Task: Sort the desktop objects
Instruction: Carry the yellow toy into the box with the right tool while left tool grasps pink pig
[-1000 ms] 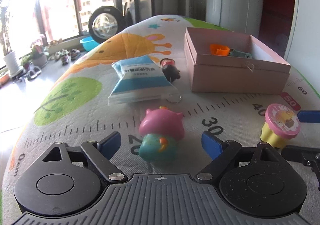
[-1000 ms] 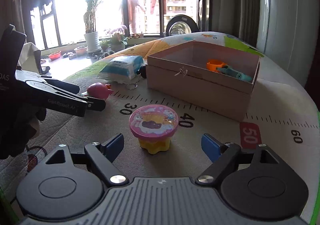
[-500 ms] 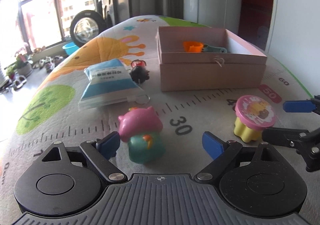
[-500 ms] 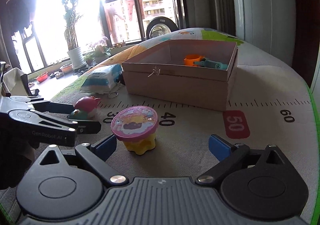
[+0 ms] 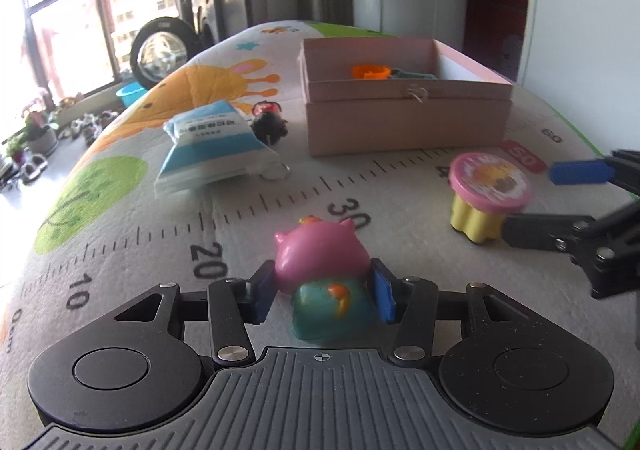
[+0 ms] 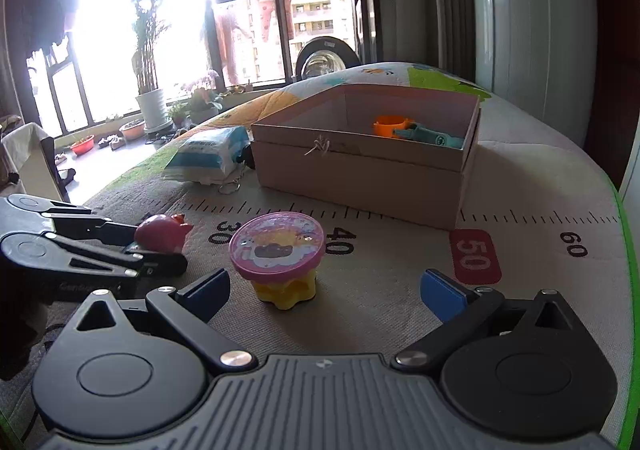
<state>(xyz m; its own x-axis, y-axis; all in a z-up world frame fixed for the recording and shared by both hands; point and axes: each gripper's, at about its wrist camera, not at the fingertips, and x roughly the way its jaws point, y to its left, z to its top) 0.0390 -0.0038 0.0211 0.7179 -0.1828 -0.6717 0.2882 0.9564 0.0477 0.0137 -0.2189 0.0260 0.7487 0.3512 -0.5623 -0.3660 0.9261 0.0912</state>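
While our left gripper (image 5: 322, 296) clamps the pig toy (image 5: 320, 256), our right gripper (image 6: 324, 290), jaws wide and empty, has the cupcake toy (image 6: 278, 256) just ahead, left of centre.

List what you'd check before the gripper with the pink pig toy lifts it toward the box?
1. Left gripper pads against the pig toy on both sides: ok.
2. Toy lifted off the mat: cannot tell.
3. Pink box open on top: ok.
4. Room in the box beside the orange piece: ok.
5. Right gripper open, apart from the cupcake toy: ok.
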